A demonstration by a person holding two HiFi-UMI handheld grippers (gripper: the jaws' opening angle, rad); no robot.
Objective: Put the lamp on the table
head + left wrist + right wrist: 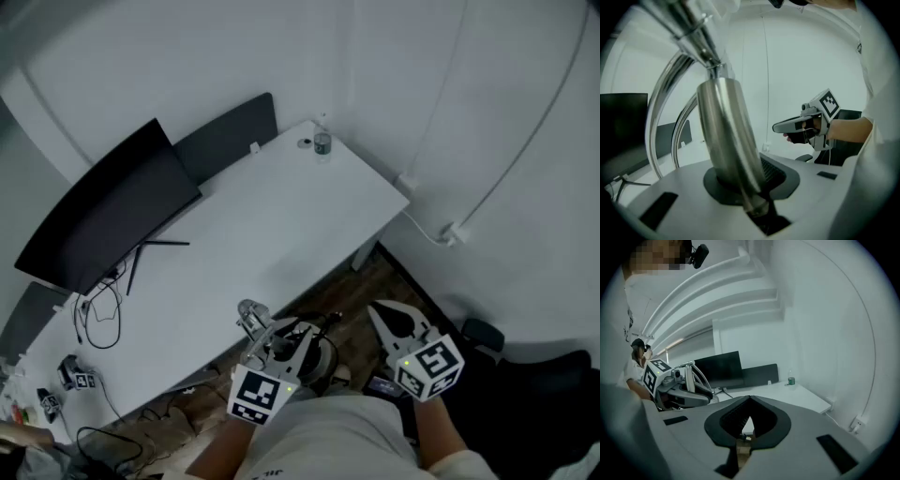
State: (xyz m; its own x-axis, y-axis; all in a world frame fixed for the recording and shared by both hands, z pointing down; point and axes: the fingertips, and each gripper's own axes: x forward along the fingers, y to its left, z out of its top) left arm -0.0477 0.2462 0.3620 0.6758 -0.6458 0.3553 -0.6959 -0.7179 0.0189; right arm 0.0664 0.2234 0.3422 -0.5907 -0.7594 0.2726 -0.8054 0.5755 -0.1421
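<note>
The lamp (251, 319) is a chrome piece with a thick tube (726, 136) and curved thin arms (663, 98). My left gripper (272, 336) is shut on the tube and holds it in the air at the near edge of the white table (281, 225), just off the tabletop. In the left gripper view the tube fills the space between the jaws of the left gripper (745, 171). My right gripper (392, 319) hangs to the right, over the floor, shut with nothing in it (749, 404). From there the left gripper (698, 392) and lamp (689, 376) show at the left.
A dark monitor (103, 211) and a black panel (230, 136) stand along the table's far side. A small bottle (322, 142) sits at the far corner. Cables (98, 319) and small items lie at the left end. A wall socket (450, 234) and wooden floor (375, 277) are to the right.
</note>
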